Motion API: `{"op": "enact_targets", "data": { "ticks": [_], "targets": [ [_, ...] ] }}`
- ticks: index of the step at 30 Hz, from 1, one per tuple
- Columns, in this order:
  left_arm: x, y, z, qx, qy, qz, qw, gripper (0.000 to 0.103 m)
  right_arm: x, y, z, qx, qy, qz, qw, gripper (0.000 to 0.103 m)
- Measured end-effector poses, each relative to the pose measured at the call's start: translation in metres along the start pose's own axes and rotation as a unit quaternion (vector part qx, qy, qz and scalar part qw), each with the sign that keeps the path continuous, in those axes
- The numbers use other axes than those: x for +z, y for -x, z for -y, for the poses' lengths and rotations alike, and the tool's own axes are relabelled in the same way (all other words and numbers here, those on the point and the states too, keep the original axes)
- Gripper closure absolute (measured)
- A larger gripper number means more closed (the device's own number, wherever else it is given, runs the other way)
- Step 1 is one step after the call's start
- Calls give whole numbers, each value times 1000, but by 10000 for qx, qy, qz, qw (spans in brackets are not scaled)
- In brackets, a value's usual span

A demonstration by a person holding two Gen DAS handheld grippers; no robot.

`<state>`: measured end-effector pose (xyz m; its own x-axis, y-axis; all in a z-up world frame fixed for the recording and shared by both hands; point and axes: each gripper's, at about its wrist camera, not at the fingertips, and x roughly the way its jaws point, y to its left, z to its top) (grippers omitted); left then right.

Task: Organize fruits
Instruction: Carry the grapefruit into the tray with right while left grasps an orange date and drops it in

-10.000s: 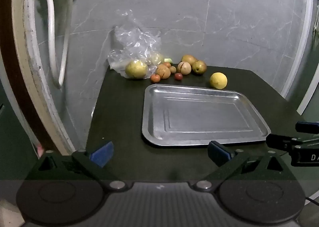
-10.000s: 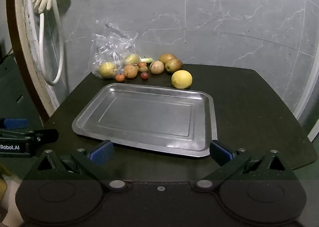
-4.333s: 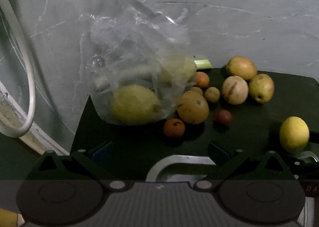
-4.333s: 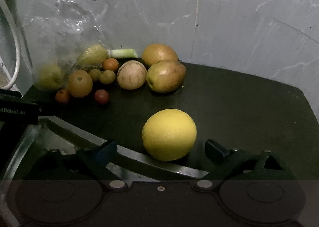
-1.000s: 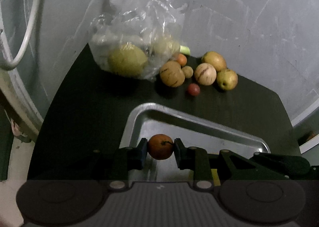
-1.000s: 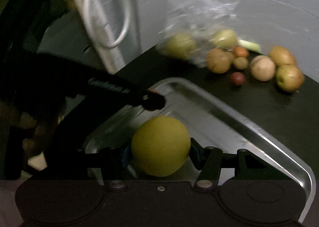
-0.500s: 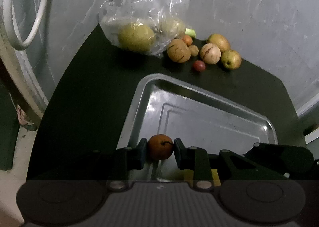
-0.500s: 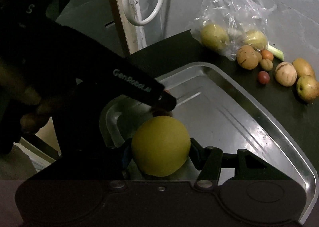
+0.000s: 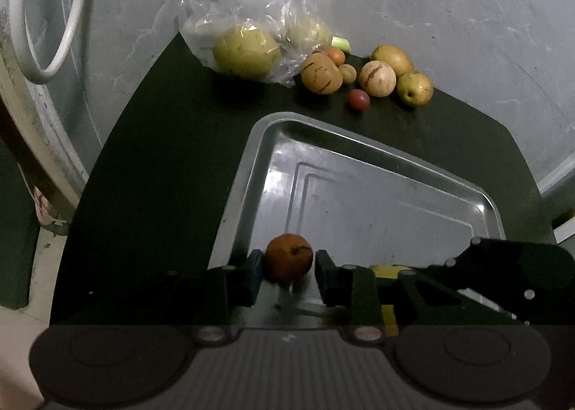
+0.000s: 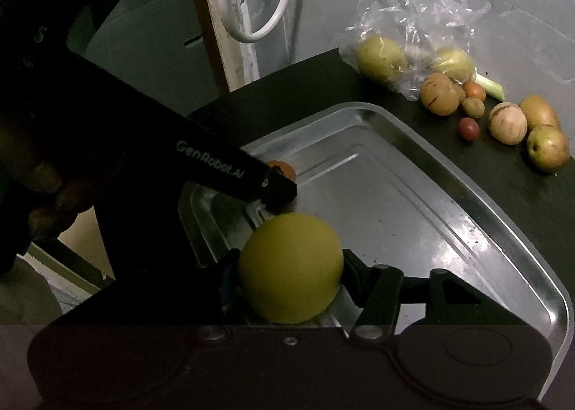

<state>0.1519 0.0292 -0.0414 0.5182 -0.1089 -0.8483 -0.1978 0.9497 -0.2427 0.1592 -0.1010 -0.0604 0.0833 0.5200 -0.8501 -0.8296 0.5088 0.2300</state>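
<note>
Metal tray (image 9: 481,210) on the dark table (image 9: 151,144), empty apart from the two arriving fruits. Right gripper (image 10: 289,275) clamps a yellow citrus (image 10: 289,268) over the tray's near-left corner; left gripper (image 9: 289,266) pinches a small orange fruit (image 9: 289,257) there. Remaining fruits (image 9: 377,77), some in a plastic bag (image 9: 258,14), await transfer at the table's far edge.

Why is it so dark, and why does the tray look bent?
Left wrist view: dim light, white glare on the tray, and the fisheye lens curves the table edge. Right wrist view: the left gripper is a dark shape, and the yellow fruit looks soft up close.
</note>
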Motion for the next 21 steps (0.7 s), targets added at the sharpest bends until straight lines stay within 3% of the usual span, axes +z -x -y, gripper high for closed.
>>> {"op": "enact_targets", "data": {
  "ticks": [12, 21],
  "targets": [
    [-10, 21, 4, -195, -329, 57, 9993, 17, -11, 20, 11, -252, -373, -128, 9989, 9],
    [-11, 36, -8, -56, -453, 2, 9990, 7, -27, 36, 24, -764, -679, -595, 9930, 2]
  ]
}}
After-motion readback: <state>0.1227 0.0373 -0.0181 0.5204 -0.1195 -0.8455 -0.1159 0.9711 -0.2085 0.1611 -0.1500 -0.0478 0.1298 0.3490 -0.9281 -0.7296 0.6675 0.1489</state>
